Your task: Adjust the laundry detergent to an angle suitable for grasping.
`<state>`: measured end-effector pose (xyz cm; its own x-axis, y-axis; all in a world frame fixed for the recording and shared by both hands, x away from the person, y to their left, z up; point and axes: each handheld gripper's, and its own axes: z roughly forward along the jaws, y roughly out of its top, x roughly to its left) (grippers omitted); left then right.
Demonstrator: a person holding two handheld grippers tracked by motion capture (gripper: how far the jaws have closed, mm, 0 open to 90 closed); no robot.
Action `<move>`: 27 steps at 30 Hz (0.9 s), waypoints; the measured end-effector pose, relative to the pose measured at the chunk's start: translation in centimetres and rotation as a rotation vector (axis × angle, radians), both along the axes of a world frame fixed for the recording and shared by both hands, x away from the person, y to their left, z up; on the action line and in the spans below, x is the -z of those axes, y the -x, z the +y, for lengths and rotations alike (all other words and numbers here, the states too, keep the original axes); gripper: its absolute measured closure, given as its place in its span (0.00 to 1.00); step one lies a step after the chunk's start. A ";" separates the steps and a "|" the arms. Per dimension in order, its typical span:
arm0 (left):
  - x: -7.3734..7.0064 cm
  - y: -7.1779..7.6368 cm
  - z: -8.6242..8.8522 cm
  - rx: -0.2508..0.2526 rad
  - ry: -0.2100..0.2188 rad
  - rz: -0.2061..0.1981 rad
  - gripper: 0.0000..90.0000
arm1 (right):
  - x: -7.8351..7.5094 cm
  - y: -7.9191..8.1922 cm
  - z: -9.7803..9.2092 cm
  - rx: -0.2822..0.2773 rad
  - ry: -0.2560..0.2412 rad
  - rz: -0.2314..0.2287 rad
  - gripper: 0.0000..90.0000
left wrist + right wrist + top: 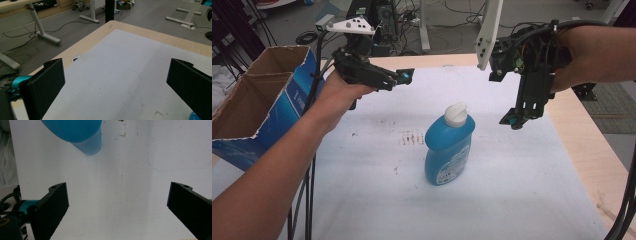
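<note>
As both grippers hover fingers apart, blue bottle upright between left gripper, right gripper, untouched

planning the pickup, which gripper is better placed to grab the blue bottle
Probably the right gripper: its open jaws point down beside the bottle. The left gripper is open too, but aimed across the table.

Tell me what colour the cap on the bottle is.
White: the cap tops a blue bottle, clearest in the high view.
</note>
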<state>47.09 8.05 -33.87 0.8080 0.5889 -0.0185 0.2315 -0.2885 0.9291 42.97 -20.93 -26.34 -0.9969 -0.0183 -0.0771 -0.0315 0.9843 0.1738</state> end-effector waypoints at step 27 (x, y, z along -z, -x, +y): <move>1.6 6.1 1.0 -0.022 0.084 -0.055 0.02 | 0.2 0.2 -0.1 -0.017 0.002 0.003 0.03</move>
<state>41.03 9.08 -35.44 0.7958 0.6051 -0.0249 0.1854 -0.2043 0.9612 42.78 -21.01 -26.51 -0.9966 -0.0357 -0.0741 -0.0481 0.9839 0.1720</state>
